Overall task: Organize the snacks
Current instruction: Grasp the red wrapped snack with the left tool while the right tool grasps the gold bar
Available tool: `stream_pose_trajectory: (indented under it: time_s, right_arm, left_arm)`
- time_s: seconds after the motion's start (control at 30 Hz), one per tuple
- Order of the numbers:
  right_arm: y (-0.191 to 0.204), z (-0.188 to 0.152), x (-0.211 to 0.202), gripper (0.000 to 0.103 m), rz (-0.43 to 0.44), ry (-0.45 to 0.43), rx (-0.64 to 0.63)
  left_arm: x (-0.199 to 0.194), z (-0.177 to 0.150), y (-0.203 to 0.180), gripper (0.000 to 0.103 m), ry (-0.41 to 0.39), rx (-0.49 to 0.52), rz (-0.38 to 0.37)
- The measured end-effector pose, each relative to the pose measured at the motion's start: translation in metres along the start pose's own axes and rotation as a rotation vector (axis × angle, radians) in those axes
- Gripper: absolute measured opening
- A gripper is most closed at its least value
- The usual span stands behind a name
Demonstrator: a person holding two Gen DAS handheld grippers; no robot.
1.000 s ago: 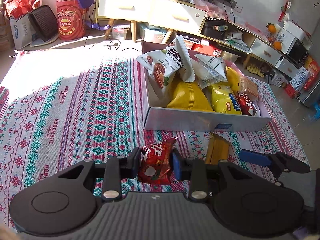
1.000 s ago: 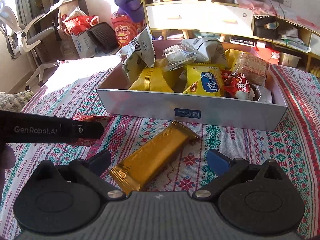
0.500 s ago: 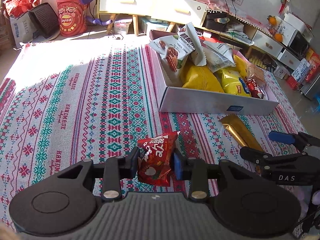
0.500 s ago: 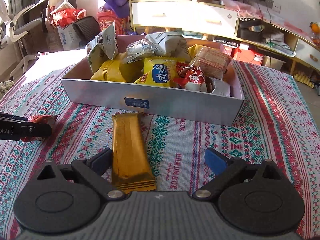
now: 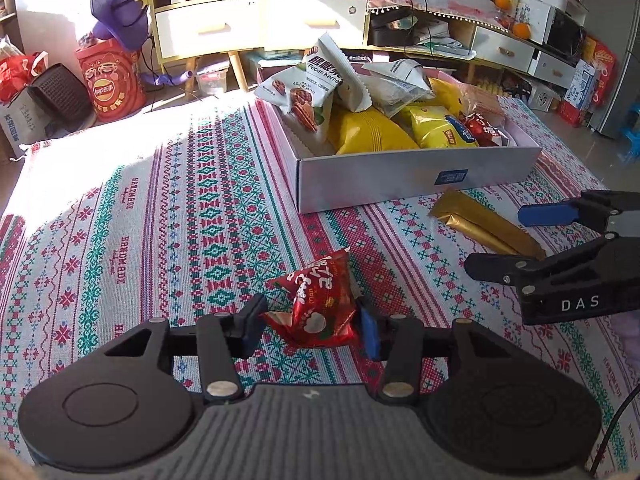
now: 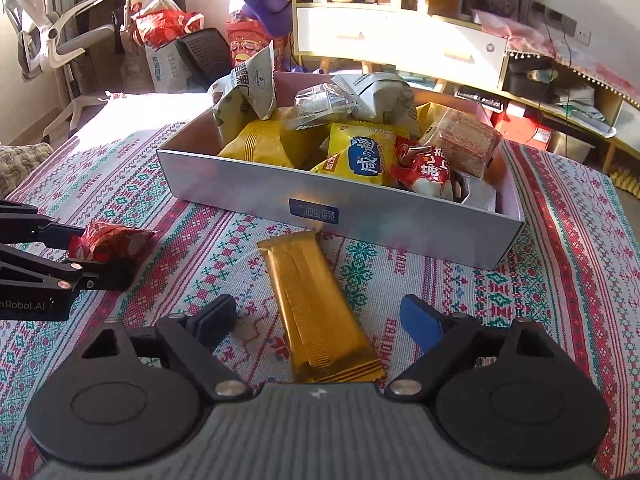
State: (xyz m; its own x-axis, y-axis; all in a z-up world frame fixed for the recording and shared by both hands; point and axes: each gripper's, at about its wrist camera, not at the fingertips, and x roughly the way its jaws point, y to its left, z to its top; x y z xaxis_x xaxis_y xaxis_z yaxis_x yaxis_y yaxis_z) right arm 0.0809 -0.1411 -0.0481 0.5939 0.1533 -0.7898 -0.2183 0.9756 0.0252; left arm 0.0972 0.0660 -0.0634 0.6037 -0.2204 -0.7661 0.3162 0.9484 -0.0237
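My left gripper (image 5: pixel 310 326) is shut on a small red snack packet (image 5: pixel 318 302) and holds it above the patterned cloth, left of and before the box; the packet also shows in the right wrist view (image 6: pixel 110 240). A long gold snack bar (image 6: pixel 316 308) lies on the cloth in front of the white box (image 6: pixel 256 184), which is full of snack bags. My right gripper (image 6: pixel 318 322) is open with its fingers on either side of the bar's near end, not touching it. In the left wrist view the bar (image 5: pixel 484 226) and the right gripper (image 5: pixel 504 240) show at the right.
The box (image 5: pixel 384 174) holds yellow, white and red bags piled above its rim. The patterned cloth (image 5: pixel 160 216) covers the surface. Drawers and shelves (image 5: pixel 260 24), a red bucket (image 5: pixel 110 80) and an office chair (image 6: pixel 44 36) stand beyond it.
My left gripper has drawn back and left from the box with the red packet. My right gripper has come down around the gold bar, which now lies lengthwise between its fingers.
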Motion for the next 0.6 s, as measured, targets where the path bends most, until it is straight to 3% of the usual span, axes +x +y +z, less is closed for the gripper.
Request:
stream_pose_trajectory:
  time_s: [0.13, 0.47, 0.6]
  right_arm:
    - [-0.002, 0.002, -0.001, 0.074, 0.01, -0.002, -0.003]
    - [0.005, 0.003, -0.004, 0.031, 0.047, -0.015, -0.047]
    - [0.008, 0.004, -0.005, 0.027, 0.041, -0.017, -0.066]
  left_arm:
    - [0.001, 0.001, 0.0, 0.053, -0.006, -0.017, 0.004]
    - [-0.001, 0.001, -0.001, 0.043, -0.016, -0.041, 0.011]
    - [-0.002, 0.001, -0.001, 0.04, -0.018, -0.046, 0.013]
